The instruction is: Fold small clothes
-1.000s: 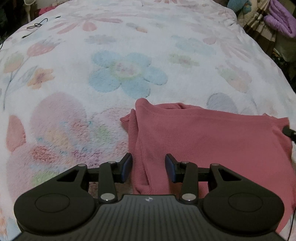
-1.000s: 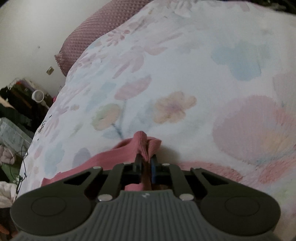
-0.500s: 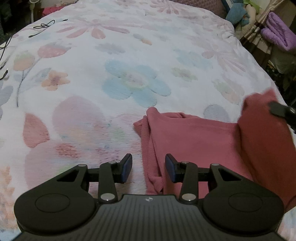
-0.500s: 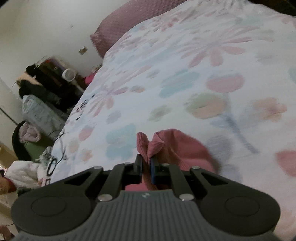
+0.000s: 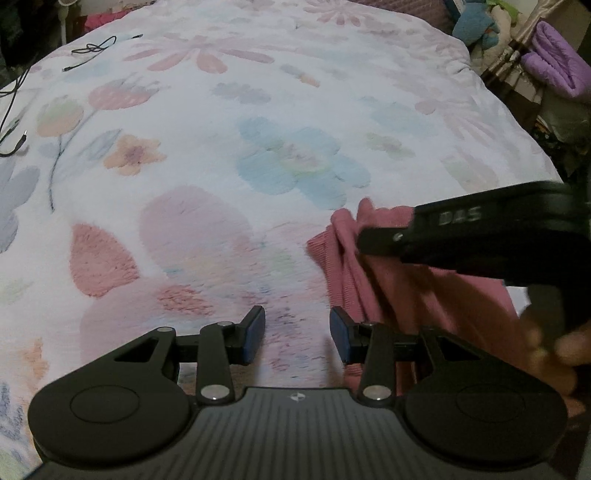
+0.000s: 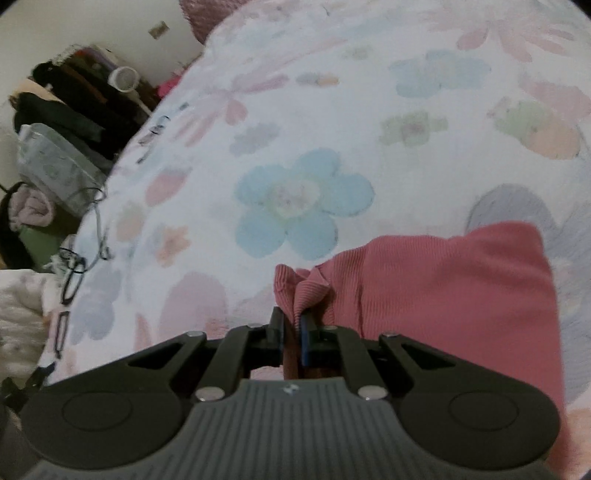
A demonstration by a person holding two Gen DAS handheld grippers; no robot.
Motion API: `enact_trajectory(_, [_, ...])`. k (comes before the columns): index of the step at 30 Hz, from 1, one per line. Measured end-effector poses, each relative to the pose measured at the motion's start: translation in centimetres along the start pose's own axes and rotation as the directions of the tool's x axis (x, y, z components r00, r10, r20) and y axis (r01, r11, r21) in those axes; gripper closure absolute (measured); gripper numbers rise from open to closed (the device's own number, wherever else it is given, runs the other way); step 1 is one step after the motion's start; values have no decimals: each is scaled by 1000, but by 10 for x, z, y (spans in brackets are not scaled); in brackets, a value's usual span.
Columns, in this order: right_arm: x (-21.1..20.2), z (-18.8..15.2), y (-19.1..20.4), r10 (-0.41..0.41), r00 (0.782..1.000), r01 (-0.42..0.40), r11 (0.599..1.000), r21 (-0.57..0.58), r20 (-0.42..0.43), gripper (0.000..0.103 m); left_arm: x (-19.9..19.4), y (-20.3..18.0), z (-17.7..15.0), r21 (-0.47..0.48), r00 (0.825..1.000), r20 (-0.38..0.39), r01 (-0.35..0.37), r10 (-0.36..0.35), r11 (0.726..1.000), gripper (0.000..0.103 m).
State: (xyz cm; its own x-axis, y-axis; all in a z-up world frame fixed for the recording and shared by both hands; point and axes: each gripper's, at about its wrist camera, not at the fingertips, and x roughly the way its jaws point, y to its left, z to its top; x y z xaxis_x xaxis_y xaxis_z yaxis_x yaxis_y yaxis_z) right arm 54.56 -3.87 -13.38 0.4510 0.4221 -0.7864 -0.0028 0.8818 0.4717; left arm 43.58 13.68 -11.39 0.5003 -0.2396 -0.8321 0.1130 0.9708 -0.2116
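A pink ribbed garment (image 6: 436,280) lies on the flowered bedspread (image 6: 332,110). My right gripper (image 6: 292,325) is shut on a bunched corner of it, and the cloth trails back to the right. In the left wrist view the same pink garment (image 5: 354,266) sits at the right, partly folded over itself. The right gripper (image 5: 364,242) reaches in from the right edge with the corner pinched, a hand (image 5: 554,350) blurred behind it. My left gripper (image 5: 297,332) hangs open over bare bedspread (image 5: 221,147), just left of the garment's edge, with nothing between its fingers.
A dark cable (image 5: 92,48) lies at the bedspread's far left. Purple cloth (image 5: 557,62) and a blue soft toy (image 5: 472,22) are beyond the far right edge. In the right wrist view piled clothes (image 6: 66,110) and cables (image 6: 77,258) crowd the bed's left side.
The right gripper has swept left across the garment with its pinched corner, folding the cloth over itself. The left gripper has drifted left off the garment, still open.
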Motion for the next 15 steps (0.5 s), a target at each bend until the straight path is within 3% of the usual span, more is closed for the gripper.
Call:
enact_trajectory(5, [19, -1, -8, -1, 999, 1, 1000, 5, -39, 98, 1, 0, -3, 3, 1000, -11, -10, 10, 1000, 55])
enact_trajectory(7, [14, 1, -9, 11, 999, -11, 1000, 13, -46, 88, -4, -2, -3, 6, 1000, -15, -12, 12, 1000, 55])
enact_trajectory(10, [-13, 2, -9, 120, 992, -118, 992, 50, -38, 76, -17, -3, -6, 3, 1000, -11, -9, 9, 1000, 55])
enact_trajectory(15, [-72, -11, -2, 210, 978, -210, 977, 47, -11, 75, -51, -8, -19, -23, 1000, 2, 8, -8, 1000, 55])
